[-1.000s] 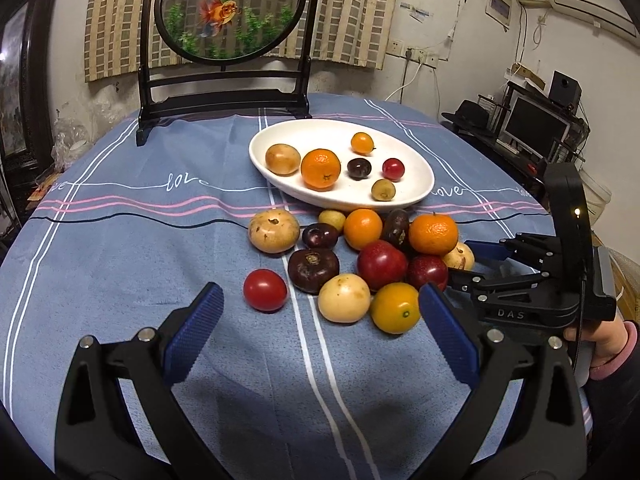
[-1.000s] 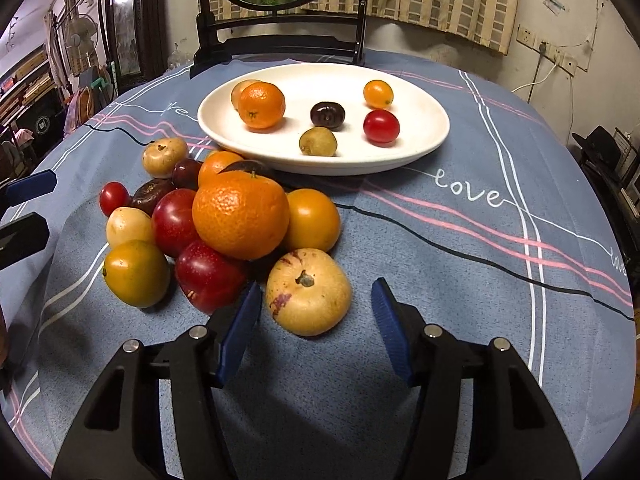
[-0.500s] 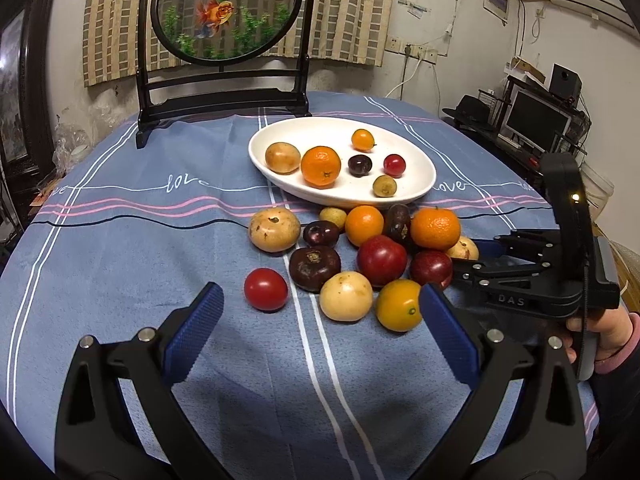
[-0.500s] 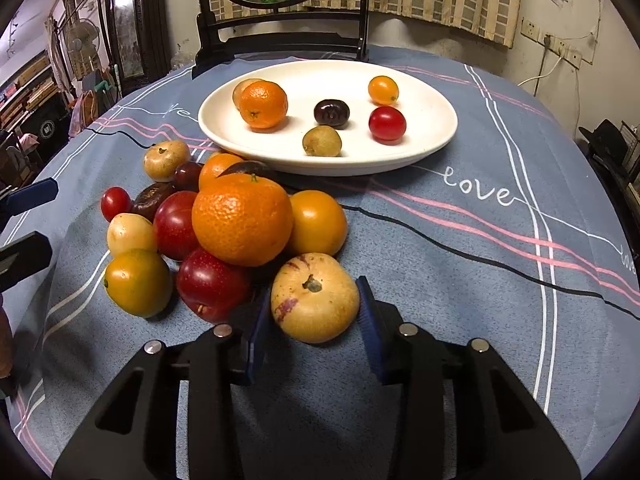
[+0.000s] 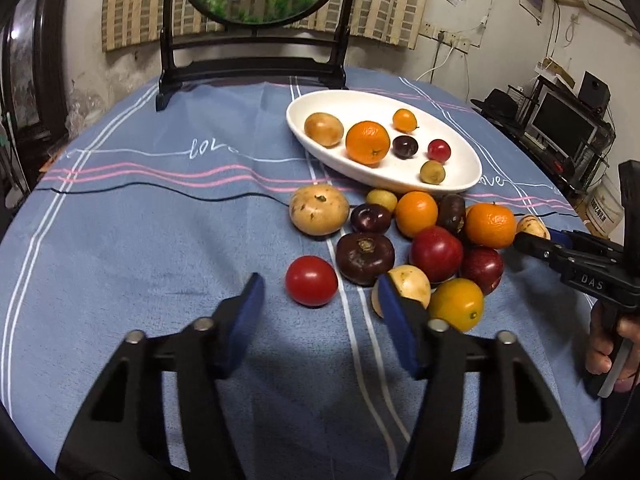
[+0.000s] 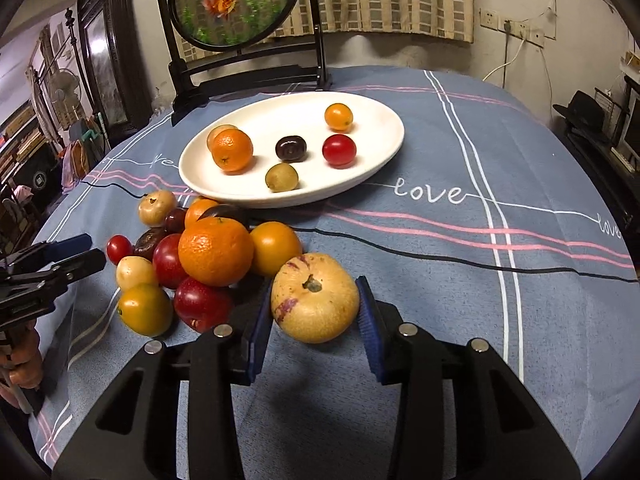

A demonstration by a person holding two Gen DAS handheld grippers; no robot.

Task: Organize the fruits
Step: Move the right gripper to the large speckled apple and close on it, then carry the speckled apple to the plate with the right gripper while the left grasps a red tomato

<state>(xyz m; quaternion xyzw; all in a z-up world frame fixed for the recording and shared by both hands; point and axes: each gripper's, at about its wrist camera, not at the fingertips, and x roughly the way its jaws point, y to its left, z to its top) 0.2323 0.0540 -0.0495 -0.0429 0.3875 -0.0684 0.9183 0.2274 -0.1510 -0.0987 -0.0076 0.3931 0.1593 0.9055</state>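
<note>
My right gripper (image 6: 314,322) is shut on a pale yellow fruit with purple streaks (image 6: 315,297), held just above the cloth beside the fruit pile; it also shows in the left wrist view (image 5: 532,227). My left gripper (image 5: 318,300) is open, its fingers on either side of and just short of a red tomato (image 5: 311,280). A white oval plate (image 6: 384,148) holds several small fruits, among them an orange (image 6: 232,149). A pile of loose fruit (image 5: 436,248) lies in front of the plate.
A round fish-painting screen on a black stand (image 5: 256,52) stands at the table's far edge. The blue striped cloth (image 6: 500,280) covers the round table. A desk with a monitor (image 5: 560,124) is off to the right.
My right gripper closed on the pale yellow fruit and lifted it slightly. My left gripper moved forward and left toward the red tomato, with its jaws narrower than before.
</note>
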